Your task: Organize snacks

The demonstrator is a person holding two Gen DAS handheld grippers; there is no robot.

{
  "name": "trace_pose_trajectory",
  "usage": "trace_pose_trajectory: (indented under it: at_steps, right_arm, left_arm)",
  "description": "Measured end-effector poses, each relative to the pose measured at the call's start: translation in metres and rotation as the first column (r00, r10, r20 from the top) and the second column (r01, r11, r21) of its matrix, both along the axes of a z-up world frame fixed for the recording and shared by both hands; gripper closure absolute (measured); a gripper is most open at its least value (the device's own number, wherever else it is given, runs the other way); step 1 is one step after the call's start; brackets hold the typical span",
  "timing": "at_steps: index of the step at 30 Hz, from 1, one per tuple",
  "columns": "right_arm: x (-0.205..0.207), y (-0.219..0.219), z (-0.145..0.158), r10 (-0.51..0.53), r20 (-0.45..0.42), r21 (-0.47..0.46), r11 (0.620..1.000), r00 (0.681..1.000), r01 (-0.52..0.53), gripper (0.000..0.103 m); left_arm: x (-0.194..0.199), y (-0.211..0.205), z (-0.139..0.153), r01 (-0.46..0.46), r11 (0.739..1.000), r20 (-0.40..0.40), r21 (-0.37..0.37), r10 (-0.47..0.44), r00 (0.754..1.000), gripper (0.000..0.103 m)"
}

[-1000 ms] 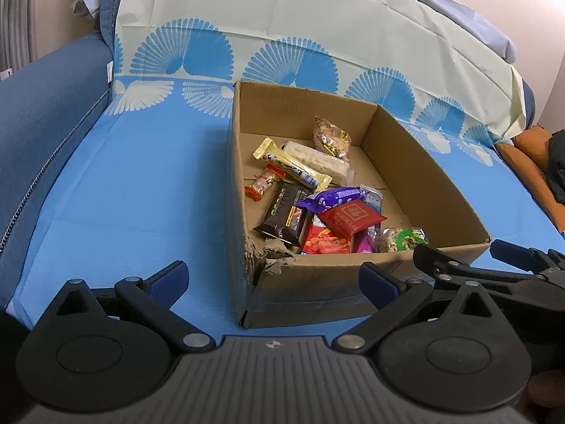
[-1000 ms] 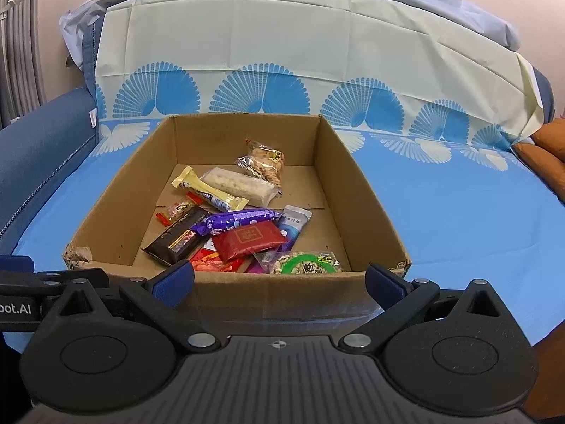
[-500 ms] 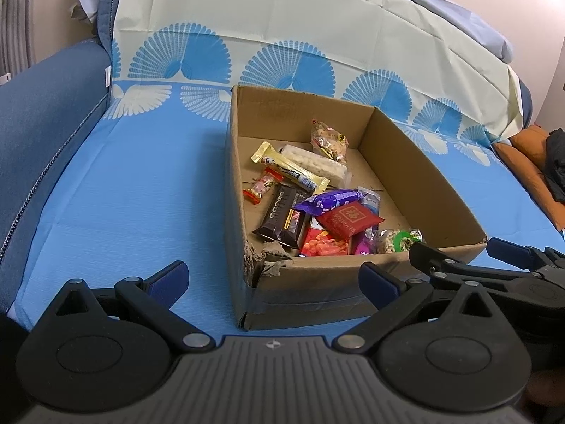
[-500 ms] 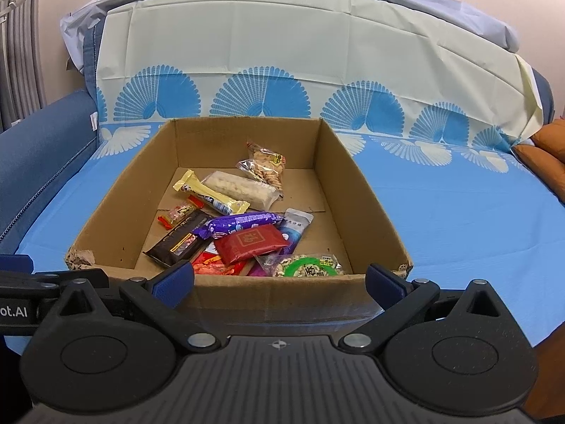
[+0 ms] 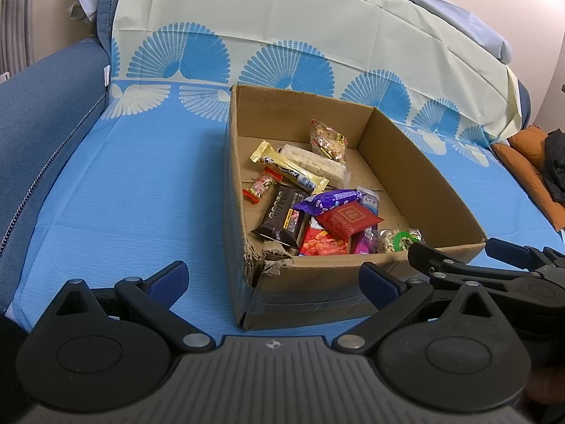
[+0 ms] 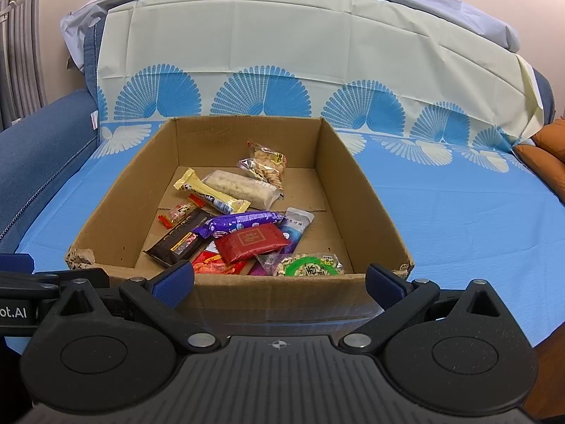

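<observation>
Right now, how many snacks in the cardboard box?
11 visible. Back: clear snack bag, rice bar, yellow bar, red-ended candy. Middle: black packet, purple bar, red packet, blue-white sachet. Front: orange packet, magenta packet, green-label nut pack. More may hide underneath.

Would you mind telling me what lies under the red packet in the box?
The red packet rests on an orange-red wrapper and a purple one, overlapping a blue-white sachet. Anything deeper is covered.
</observation>
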State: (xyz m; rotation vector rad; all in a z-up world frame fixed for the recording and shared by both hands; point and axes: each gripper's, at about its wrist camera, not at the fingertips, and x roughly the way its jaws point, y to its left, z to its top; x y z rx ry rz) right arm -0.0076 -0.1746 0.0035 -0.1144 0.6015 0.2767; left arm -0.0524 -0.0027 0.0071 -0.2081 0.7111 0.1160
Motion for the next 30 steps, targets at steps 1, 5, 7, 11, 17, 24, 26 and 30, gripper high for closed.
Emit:
trace_pose_trajectory:
  at_steps: [1, 5, 7, 11, 17, 24, 26, 30]
  right_arm:
    - [0.0002, -0.0001, 0.0000, 0.000, 0.000, 0.000, 1.000, 1.000, 0.000, 0.001]
    - [0.0001, 0.0001, -0.0002, 0.001, 0.000, -0.001, 1.000, 1.000, -0.001, 0.001]
    - [0.0006, 0.0006, -0.0010, 0.003, -0.002, -0.002, 1.000, 1.000, -0.003, 0.001]
    - [0.0011, 0.0000, -0.0012, 0.002, -0.004, -0.002, 1.000, 1.000, -0.002, 0.001]
    - [0.0020, -0.0017, -0.0011, 0.004, -0.004, -0.002, 1.000, 1.000, -0.004, 0.001]
    - [0.0019, -0.0018, -0.0011, 0.004, -0.003, -0.002, 1.000, 1.000, -0.004, 0.001]
    - [0.0018, -0.0018, -0.0011, 0.004, -0.004, -0.002, 1.000, 1.000, -0.004, 0.001]
    - [0.0023, -0.0024, -0.0014, 0.006, -0.005, -0.002, 1.000, 1.000, -0.006, 0.001]
  left_arm:
    - [-0.0001, -0.0001, -0.0001, 0.001, 1.000, 0.000, -0.002, -0.001, 1.000, 0.001]
    - [0.0004, 0.0004, -0.0007, 0.002, 1.000, -0.001, -0.005, -0.002, 1.000, 0.001]
    - [0.0008, 0.0005, -0.0010, 0.003, 1.000, -0.001, -0.008, -0.003, 1.000, 0.001]
    - [0.0013, 0.0021, -0.0021, 0.009, 1.000, -0.001, -0.011, -0.009, 1.000, 0.001]
    - [0.0005, 0.0028, -0.0028, 0.012, 1.000, 0.004, -0.015, -0.012, 1.000, 0.001]
    - [0.0001, 0.0030, -0.0034, 0.012, 1.000, 0.006, -0.019, -0.012, 1.000, 0.001]
    - [0.0001, 0.0032, -0.0034, 0.013, 1.000, 0.006, -0.020, -0.013, 1.000, 0.001]
    - [0.0004, 0.0027, -0.0036, 0.013, 1.000, 0.006, -0.020, -0.013, 1.000, 0.001]
